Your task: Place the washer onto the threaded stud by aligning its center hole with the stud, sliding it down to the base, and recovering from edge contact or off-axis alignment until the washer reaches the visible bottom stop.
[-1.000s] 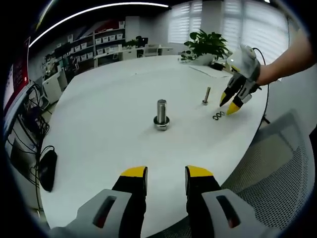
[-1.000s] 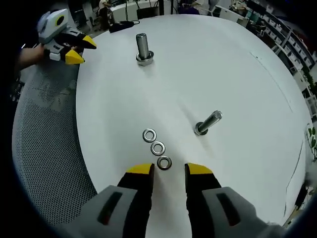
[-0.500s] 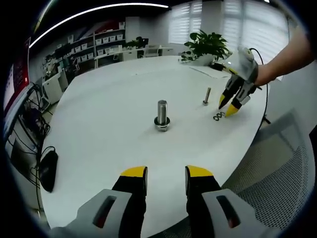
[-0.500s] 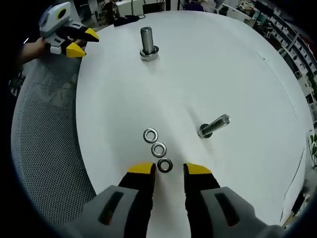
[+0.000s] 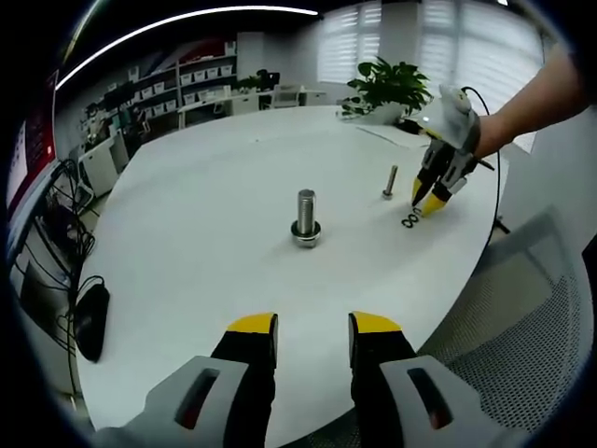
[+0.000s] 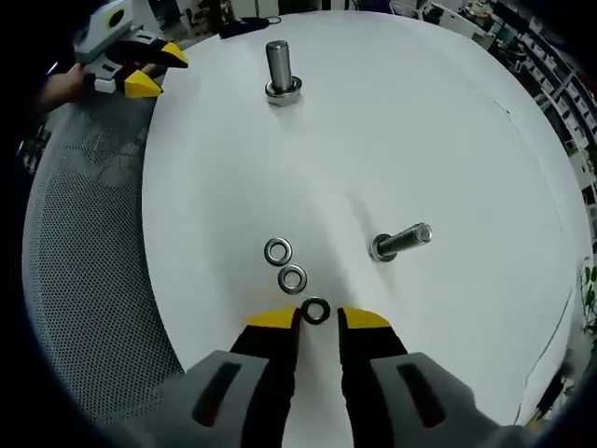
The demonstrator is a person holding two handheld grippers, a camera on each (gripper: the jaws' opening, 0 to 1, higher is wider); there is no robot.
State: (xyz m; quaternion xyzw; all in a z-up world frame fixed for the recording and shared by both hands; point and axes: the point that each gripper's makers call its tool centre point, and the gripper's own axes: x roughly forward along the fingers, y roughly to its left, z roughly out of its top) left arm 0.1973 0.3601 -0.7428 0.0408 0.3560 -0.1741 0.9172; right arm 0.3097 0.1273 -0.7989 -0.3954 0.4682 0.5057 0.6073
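Pretty standard open office here, with a big round white table (image 5: pixel 215 177) taking up the middle. Just past its far edge sits a leafy green potted plant (image 5: pixel 390 82), and behind that plant there's a wall of windows with white slatted blinds (image 5: pixel 438 42) letting in soft daylight. Further back from the table are white shelving units stacked with small white storage bins (image 5: pixel 201 75). A long curved white ceiling light strip (image 5: pixel 177 19) arcs overhead. Tucked against the table's near edge is a grey mesh office chair (image 5: pixel 522 317). A flat black pouch-like object (image 5: pixel 90 319) lies on the table's left rim.
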